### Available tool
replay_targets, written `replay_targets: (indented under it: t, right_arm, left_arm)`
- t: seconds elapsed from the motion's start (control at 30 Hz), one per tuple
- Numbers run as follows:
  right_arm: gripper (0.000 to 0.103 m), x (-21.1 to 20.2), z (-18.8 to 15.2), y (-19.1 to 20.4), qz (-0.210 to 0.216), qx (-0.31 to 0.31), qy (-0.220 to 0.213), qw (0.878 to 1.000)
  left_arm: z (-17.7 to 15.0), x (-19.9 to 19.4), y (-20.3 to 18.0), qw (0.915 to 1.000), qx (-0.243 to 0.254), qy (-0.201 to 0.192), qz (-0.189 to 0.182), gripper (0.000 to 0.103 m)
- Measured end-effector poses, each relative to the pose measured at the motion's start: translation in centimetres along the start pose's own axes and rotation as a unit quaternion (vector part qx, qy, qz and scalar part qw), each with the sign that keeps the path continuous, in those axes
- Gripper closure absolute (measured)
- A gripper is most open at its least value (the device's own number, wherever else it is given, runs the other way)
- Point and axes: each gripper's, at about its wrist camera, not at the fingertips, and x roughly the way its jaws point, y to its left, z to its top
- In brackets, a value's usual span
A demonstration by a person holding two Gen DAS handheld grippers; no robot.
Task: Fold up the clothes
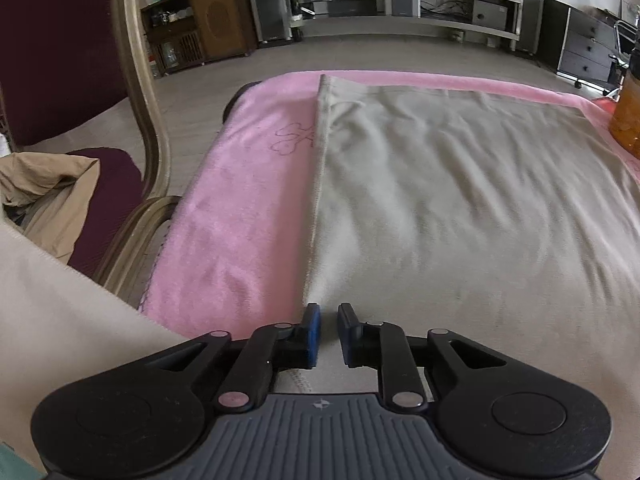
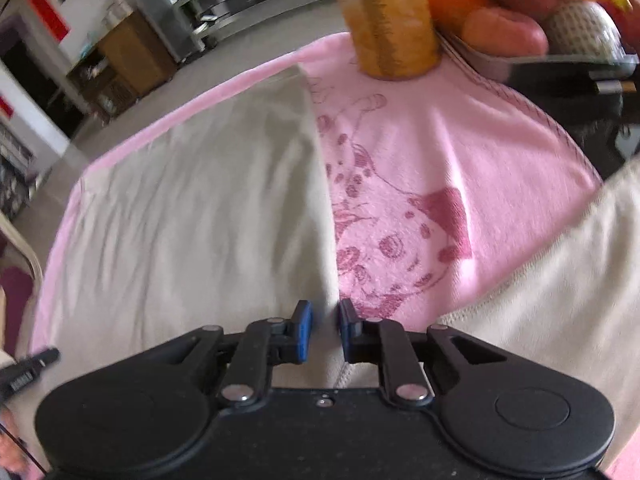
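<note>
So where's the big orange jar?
The orange jar stands at the top of the right wrist view, on the pink towel, just beyond the beige garment's far corner and beside the tray of fruit.

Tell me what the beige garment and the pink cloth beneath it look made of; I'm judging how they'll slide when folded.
Beige garment: looks like a thin, matte knit, cotton-like; it lies in soft shallow wrinkles and has a stitched hem along its edge. Pink cloth: seems a plush, fuzzy towel or microfibre; the surface looks napped, with a darker animal pattern and a stitched border. Blur leaves the exact fibres open.
</note>
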Motion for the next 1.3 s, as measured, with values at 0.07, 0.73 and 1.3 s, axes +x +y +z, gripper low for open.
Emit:
replay_targets:
  t: [0.07, 0.73, 1.3]
  right_arm:
    - [0.099, 0.0, -0.2, 0.6, -0.024, -0.021, -0.01, 0.999]
    - [0.092, 4.8, 3.1, -2.8, 0.21, 0.134, -0.008, 0.968]
    - [0.092, 7.3, 6.4, -1.3, 0.229, 0.127, -0.052, 0.964]
  left_arm:
    - [0.0, -0.1, 0.0, 0.9999, -0.006, 0.002, 0.01, 0.086]
    - [2.9, 3.3, -2.6, 0.9957, 0.001, -0.07, -0.061, 0.084]
    - [5.1, 5.7, -4.0, 0.9926, -0.02, -0.096, -0.073, 0.079]
